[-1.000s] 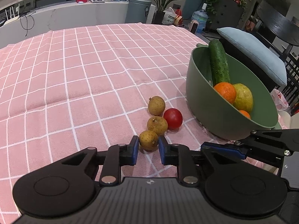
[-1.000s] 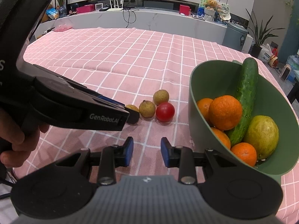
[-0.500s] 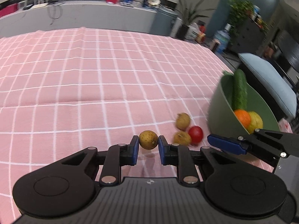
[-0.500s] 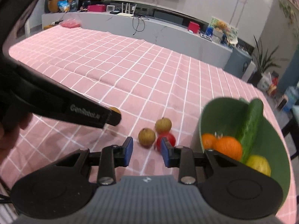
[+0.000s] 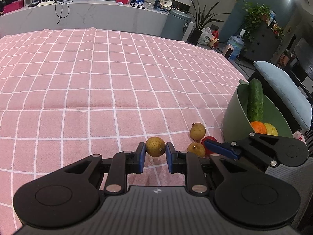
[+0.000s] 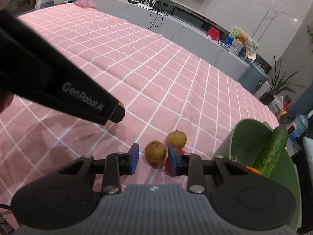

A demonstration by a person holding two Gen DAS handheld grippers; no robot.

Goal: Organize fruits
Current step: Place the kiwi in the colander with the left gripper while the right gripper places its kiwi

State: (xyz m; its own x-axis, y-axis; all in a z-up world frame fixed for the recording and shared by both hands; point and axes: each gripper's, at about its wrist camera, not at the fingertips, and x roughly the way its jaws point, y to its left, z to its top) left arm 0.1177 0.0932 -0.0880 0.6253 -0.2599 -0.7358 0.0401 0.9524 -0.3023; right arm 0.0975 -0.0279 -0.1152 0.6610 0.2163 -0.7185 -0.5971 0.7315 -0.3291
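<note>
My left gripper [image 5: 155, 151] is shut on a small brown longan [image 5: 155, 146] and holds it above the pink checked cloth. Two more longans [image 5: 198, 130] [image 5: 196, 149] and a red tomato [image 5: 209, 139] lie on the cloth beside a green bowl [image 5: 232, 115]. The bowl holds a cucumber [image 5: 255, 99], oranges [image 5: 258, 127] and a yellow-green fruit [image 5: 271, 129]. My right gripper [image 6: 153, 159] is open, low over the cloth, with one longan [image 6: 155, 151] between its fingers; the tomato [image 6: 181, 151] is mostly hidden behind its right finger. The left gripper [image 6: 115, 113] shows at left there.
The pink checked tablecloth [image 5: 97, 78] spreads far left and back. A blue-cushioned chair [image 5: 283, 90] stands right of the bowl past the table edge. A grey counter [image 5: 78, 19] with small items runs along the back wall.
My left gripper has lifted the longan off the cloth and drawn back left. My right gripper has moved down and forward until one longan on the cloth sits between its open fingers.
</note>
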